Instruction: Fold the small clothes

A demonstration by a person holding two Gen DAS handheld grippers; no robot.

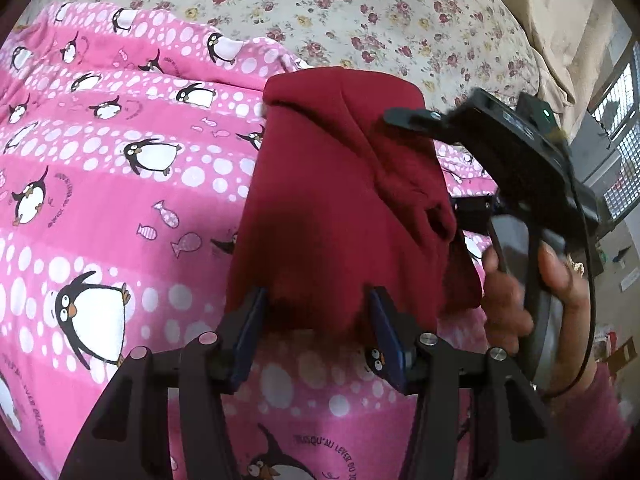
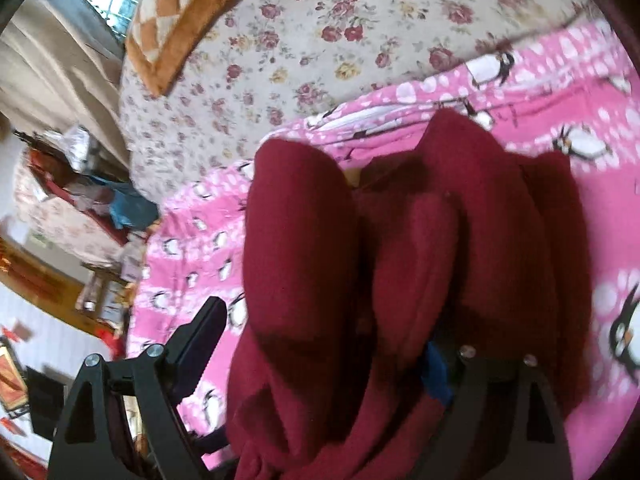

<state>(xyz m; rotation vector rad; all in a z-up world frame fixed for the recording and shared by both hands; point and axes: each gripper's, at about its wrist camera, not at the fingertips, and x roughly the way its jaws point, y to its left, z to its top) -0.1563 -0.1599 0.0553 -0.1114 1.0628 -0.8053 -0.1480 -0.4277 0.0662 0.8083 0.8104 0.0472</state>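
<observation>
Bed, pink penguin blanket [image 1: 120, 208] over floral sheet. Maroon garment [image 1: 340, 208] lies folded just ahead of the left tongs [image 1: 318, 320] — clamped on its near edge. Right tongs [image 2: 320, 344] apart, cloth bunched between, unpinched. Mid-fold, likely; next — regrip, flatten.

A dark red garment [image 1: 340, 184] of soft, fleecy cloth lies on the bed — partly folded into a rough oblong. In the left wrist view it runs from the centre of the frame down toward the lower middle, its far edge rounded over, with a bunched, creased lump along its right side. In the right wrist view [image 2: 400, 260] it fills the centre and lower middle — heaped in thick rolled folds with deep shadowed gaps between them.
</observation>
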